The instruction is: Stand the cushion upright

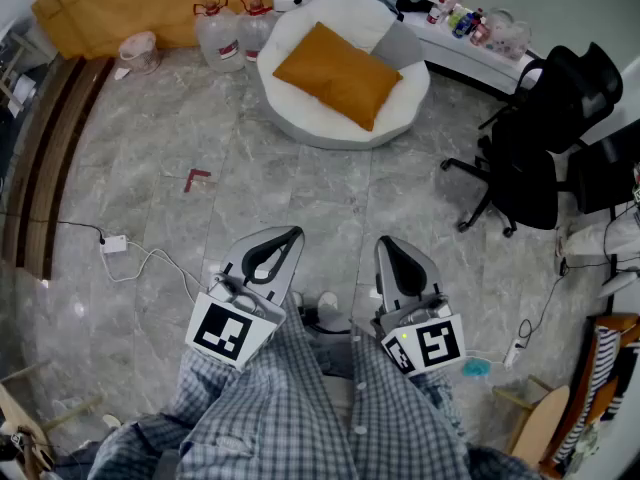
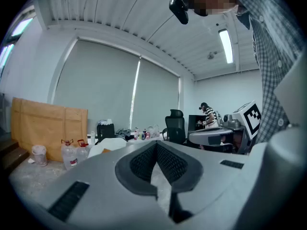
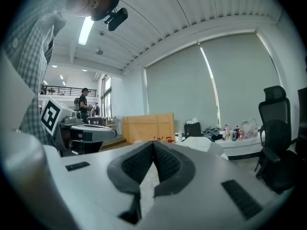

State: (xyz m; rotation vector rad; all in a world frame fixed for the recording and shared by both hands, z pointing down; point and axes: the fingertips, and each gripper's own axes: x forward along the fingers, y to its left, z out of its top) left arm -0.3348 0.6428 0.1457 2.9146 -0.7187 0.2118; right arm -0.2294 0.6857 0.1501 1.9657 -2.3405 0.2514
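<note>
The left tool [image 1: 292, 234] and right tool [image 1: 386, 244] are both closed tight, pads meeting on nothing, side by side above the person's checked trousers [image 1: 300, 408]. Both aim across the marble floor [image 1: 300, 188]. Well ahead of them, the orange cushion [image 1: 338, 73] lies flat in the middle of a round white seat [image 1: 300, 123], beside a grey cushion [image 1: 398, 44] near the seat's far right edge. Two water jugs [image 1: 222, 34] stand just beside its left edge.
</note>
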